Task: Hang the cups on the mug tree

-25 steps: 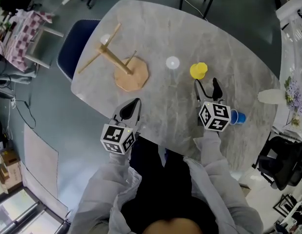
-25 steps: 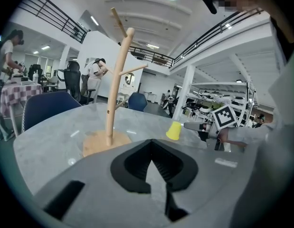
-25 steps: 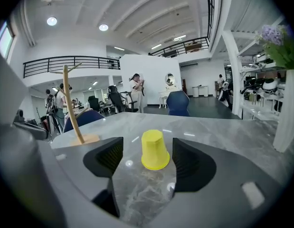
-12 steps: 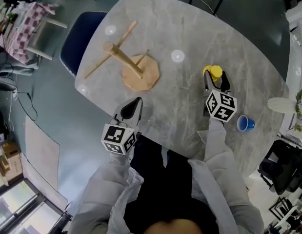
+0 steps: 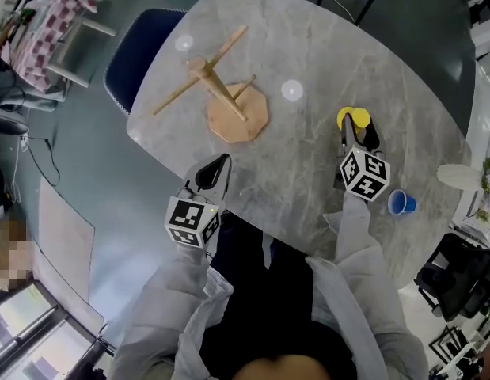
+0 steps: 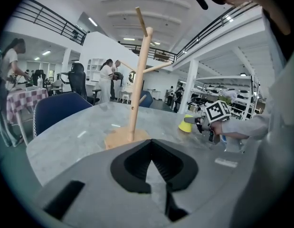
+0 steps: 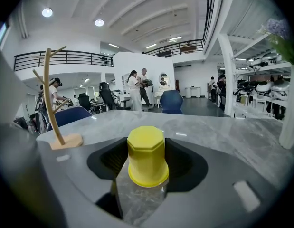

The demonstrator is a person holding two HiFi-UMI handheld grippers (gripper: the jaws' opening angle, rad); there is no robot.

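1. The right gripper had just drawn its jaws in round the yellow cup. Its pads lay against the cup's sides, and the cup stood upside down on the right half of the table.
2. The left gripper hung over the table's near edge, its jaws tip to tip with nothing between them.
3. The mug tree stood upright on its flat wooden base, left of centre and well apart from both grippers. Its pegs spread toward the table's left edge, where a chair was drawn up close.
4. A broad stretch of bare marble lay between the tree's base and the yellow cup. Only a small pale disc broke it, too faint to identify.
5. More clear marble ran from the left gripper up to the tree's base.
6. The blue cup sat near the table's right-hand near edge, just beside the right gripper's marker cube in the head view.
7. A white vase stood at the table's right rim, beyond the blue cup.
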